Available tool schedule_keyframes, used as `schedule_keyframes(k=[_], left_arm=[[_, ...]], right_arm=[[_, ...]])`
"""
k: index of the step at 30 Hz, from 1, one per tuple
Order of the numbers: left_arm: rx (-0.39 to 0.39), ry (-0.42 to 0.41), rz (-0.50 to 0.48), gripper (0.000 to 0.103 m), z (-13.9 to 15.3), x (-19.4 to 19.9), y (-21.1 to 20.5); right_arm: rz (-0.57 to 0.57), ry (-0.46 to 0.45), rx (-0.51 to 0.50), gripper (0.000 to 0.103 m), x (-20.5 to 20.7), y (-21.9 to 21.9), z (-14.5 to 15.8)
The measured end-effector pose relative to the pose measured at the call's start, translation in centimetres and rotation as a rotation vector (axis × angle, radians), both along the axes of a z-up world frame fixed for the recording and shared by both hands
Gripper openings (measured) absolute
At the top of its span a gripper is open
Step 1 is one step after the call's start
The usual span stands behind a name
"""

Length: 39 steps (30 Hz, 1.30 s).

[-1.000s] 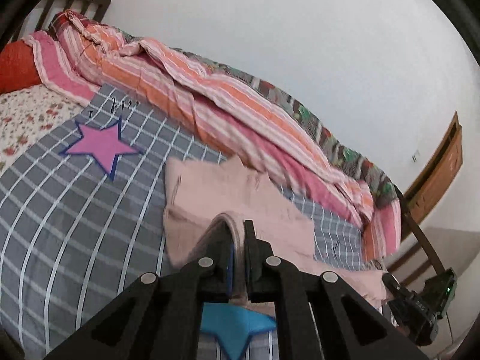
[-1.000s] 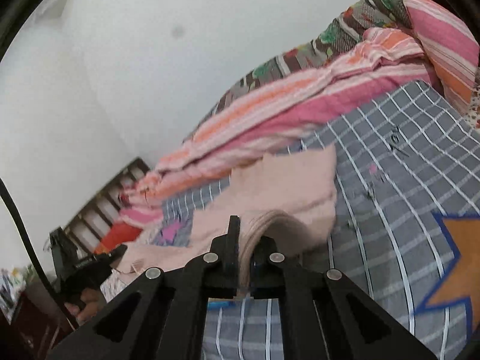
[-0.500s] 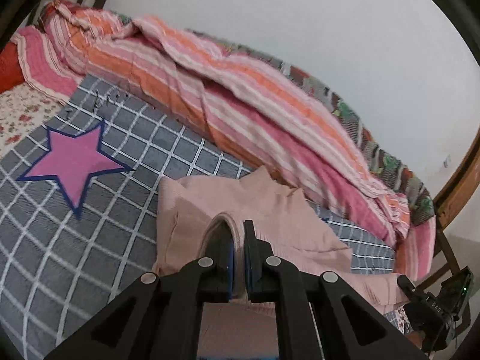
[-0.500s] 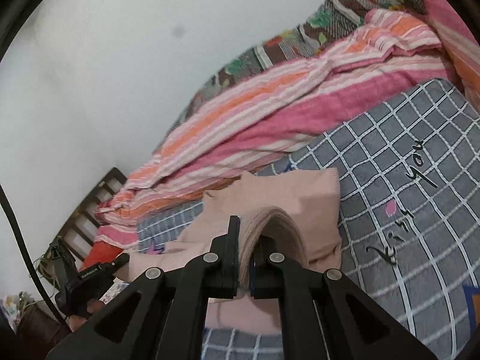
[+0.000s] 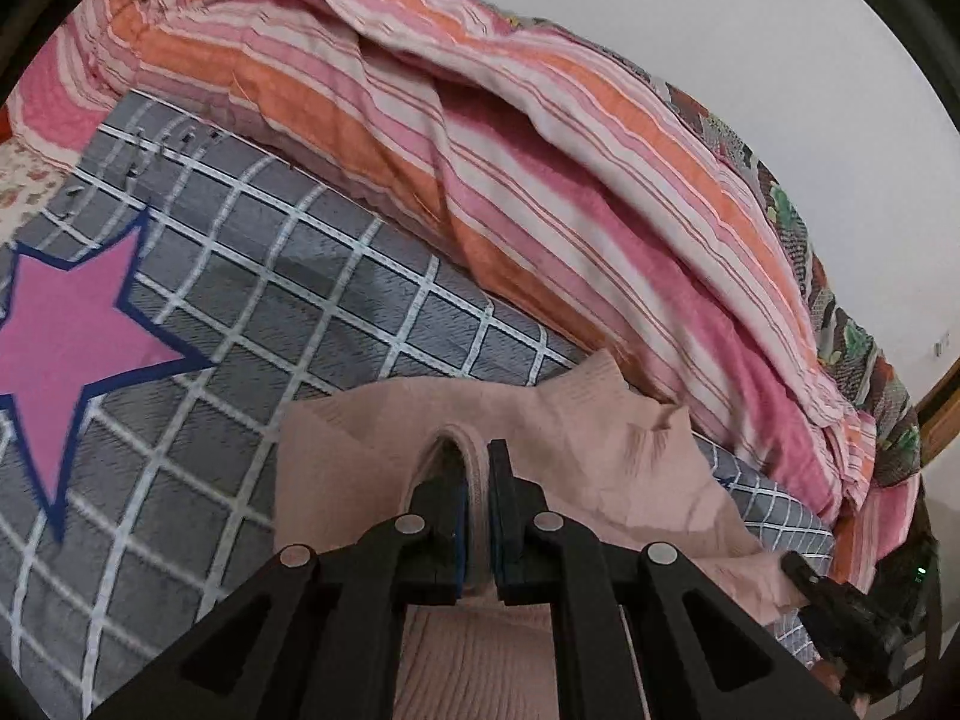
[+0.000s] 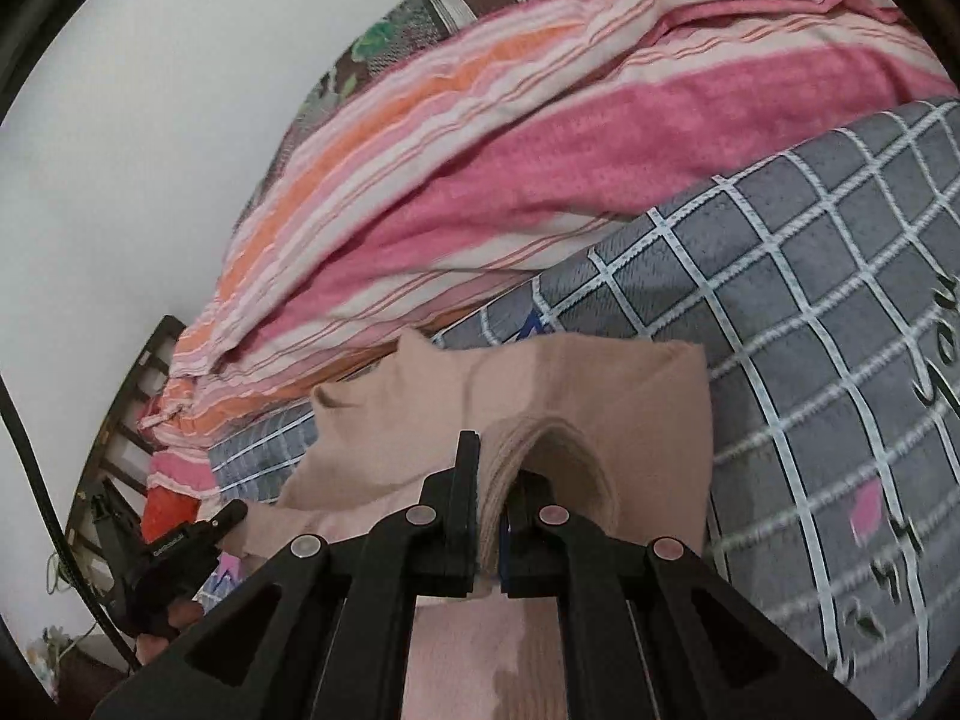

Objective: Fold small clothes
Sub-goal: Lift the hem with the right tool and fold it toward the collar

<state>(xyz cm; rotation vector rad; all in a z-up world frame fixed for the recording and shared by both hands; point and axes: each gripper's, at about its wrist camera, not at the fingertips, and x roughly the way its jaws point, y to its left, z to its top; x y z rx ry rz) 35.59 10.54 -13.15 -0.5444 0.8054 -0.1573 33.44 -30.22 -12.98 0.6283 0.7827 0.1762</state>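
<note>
pale pink garment (image 5: 384, 438), grey white-checked sheet (image 5: 252, 276), pink-orange striped quilt (image 5: 540, 192)

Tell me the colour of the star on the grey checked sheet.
The star is pink with a dark blue outline; the left wrist view shows it best.

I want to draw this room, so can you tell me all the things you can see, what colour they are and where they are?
pink garment: one, pale pink, lying on the sheet, an edge pinched in both grippers
checked sheet: one, grey with white lines and a pink star, covering the bed
striped blanket: one, pink, orange and white, bunched along the wall side of the bed
patterned cloth: one, brown and green, behind the blanket
wall: white, behind the bed
left gripper: one, black, shut on the garment
right gripper: one, black, shut on the garment
</note>
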Motion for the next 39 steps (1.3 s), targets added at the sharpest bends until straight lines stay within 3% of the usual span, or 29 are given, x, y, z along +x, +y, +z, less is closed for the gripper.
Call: schedule_keyframes(k=[1, 2, 3, 4, 5, 6, 7, 11, 13, 15, 20, 25, 27, 35, 38, 39], left_arm=[[-0.008, -0.002, -0.002, 0.014, -0.1, 0.1, 0.1], [-0.007, -0.006, 0.008, 0.031, -0.1, 0.1, 0.2], [-0.008, -0.020, 0.023, 0.041, 0.0, -0.2, 0.4], [-0.013, -0.044, 0.036, 0.065, 0.2, -0.6, 0.7], [-0.016, -0.072, 0.044, 0.071, 0.5, -1.1, 0.9], [-0.012, -0.082, 0.045, 0.071, 0.7, -1.3, 1.0], [-0.001, -0.083, 0.044, 0.071, 0.9, -1.6, 1.0], [0.038, -0.061, 0.029, 0.071, 1.2, -3.5, 0.8], [0.111, -0.049, 0.025, 0.071, 1.0, -5.1, 0.5], [0.150, -0.044, 0.009, 0.071, 0.6, -6.8, 0.3], [0.115, -0.003, -0.041, 0.071, -1.1, -12.1, 1.3], [0.018, 0.048, -0.074, 0.071, -3.7, -15.7, 2.0], [0.002, 0.031, -0.078, 0.071, -4.1, -16.1, 1.7], [-0.040, 0.028, -0.050, 0.067, -4.7, -12.0, 0.6], [-0.039, 0.042, -0.036, 0.059, -4.8, -10.6, 0.5], [-0.039, 0.048, -0.034, 0.057, -4.8, -10.2, 0.5]], right_arm=[[0.003, 0.006, -0.007, 0.011, 0.5, 0.2, -0.2], [0.007, 0.012, -0.014, 0.015, 0.9, 0.3, -0.4], [0.006, 0.010, -0.023, 0.017, 1.1, 0.3, -0.4], [0.008, -0.004, -0.034, 0.018, 1.1, 0.4, -0.3], [0.011, -0.020, -0.051, 0.026, 0.8, 0.4, -0.1], [0.012, -0.026, -0.064, 0.035, 0.4, 0.3, 0.0], [0.011, -0.030, -0.071, 0.037, 0.0, 0.3, 0.2], [0.015, -0.019, -0.130, 0.037, -3.2, 0.2, 0.4], [0.024, -0.006, -0.160, 0.039, -5.1, 0.2, 0.2], [0.035, 0.017, -0.192, 0.046, -7.3, 0.2, -0.3], [0.080, 0.058, -0.244, 0.049, -12.2, 0.4, -1.9], [0.123, 0.087, -0.186, 0.050, -15.1, 1.0, -3.6], [0.107, 0.079, -0.165, 0.050, -15.4, 1.3, -3.9], [0.023, 0.101, 0.016, 0.050, -11.9, 1.0, -5.4], [-0.022, 0.121, 0.053, 0.041, -10.2, 0.6, -5.7], [-0.033, 0.131, 0.057, 0.028, -9.7, 0.5, -5.8]])
